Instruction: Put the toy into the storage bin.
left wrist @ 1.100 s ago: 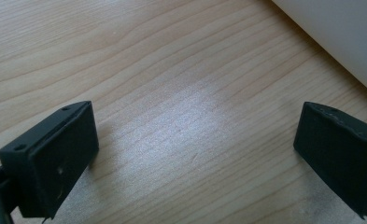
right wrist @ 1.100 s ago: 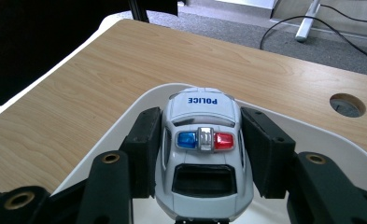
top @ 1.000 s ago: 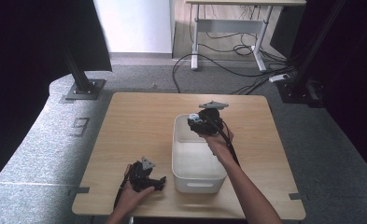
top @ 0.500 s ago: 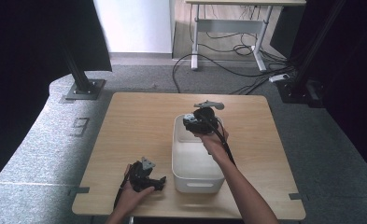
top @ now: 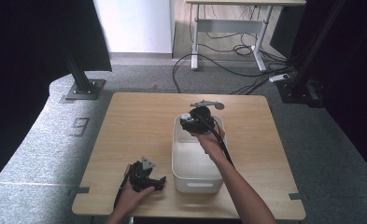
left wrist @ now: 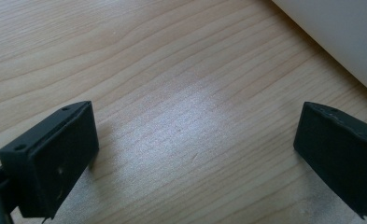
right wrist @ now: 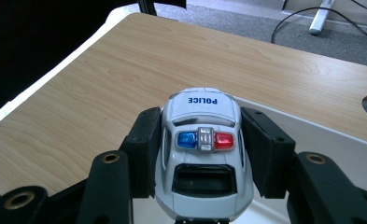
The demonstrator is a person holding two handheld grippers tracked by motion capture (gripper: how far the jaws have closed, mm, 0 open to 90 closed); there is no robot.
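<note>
1. Nearest the person, the left gripper (top: 144, 175) rests low on the wooden table (top: 134, 126), its jaws spread wide with bare wood between them.
2. Just beside it stands the white bin (top: 195, 179).
3. Over the bin's far end, the right gripper (right wrist: 202, 149) clamps a toy police car (right wrist: 202, 154) by its sides, POLICE lettering facing away.
4. Beyond the table lie grey floor and cables (top: 218, 65).

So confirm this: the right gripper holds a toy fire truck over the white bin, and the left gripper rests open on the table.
Not a fire truck. The right gripper view shows the right gripper clamped on a white toy police car, marked POLICE, over the white bin. The left gripper does rest open on the table.
</note>
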